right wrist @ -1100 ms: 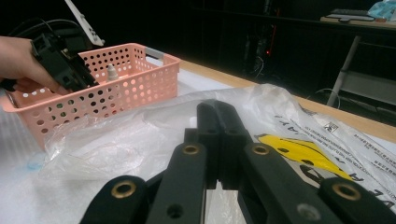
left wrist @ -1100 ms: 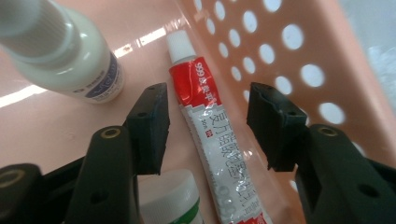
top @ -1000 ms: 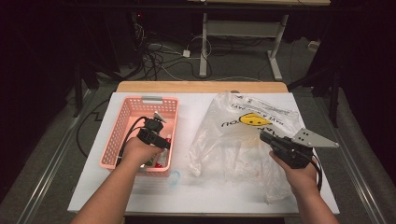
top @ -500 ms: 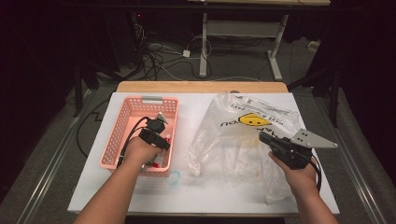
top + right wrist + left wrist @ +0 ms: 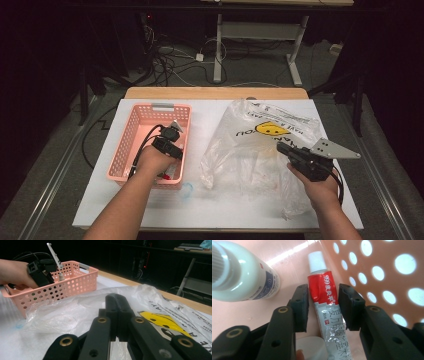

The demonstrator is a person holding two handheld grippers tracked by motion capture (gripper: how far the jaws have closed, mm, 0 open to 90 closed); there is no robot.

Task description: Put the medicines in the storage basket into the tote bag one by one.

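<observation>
A pink perforated basket [image 5: 150,107] stands at the table's left. Inside it my left gripper [image 5: 323,293] points down at a red and white tube [image 5: 319,281] with a white cap, lying against the basket wall [image 5: 387,277]. Its jaws have just been closing, and the pads now touch both sides of the tube. A white bottle [image 5: 244,272] lies just left of the tube. My right gripper [image 5: 281,147] is shut, its tips [image 5: 116,300] low over a crumpled clear plastic bag [image 5: 250,150] with a yellow smiley face [image 5: 272,130].
A small clear blue-tinted cap [image 5: 186,189] lies on the white table by the basket's near corner. A translucent white object [image 5: 312,347] sits under the left jaws. The table's wooden far edge [image 5: 215,93] and dark floor with cables lie beyond.
My left hand has shifted slightly toward the basket's near end. The right hand and the bag have not moved.
</observation>
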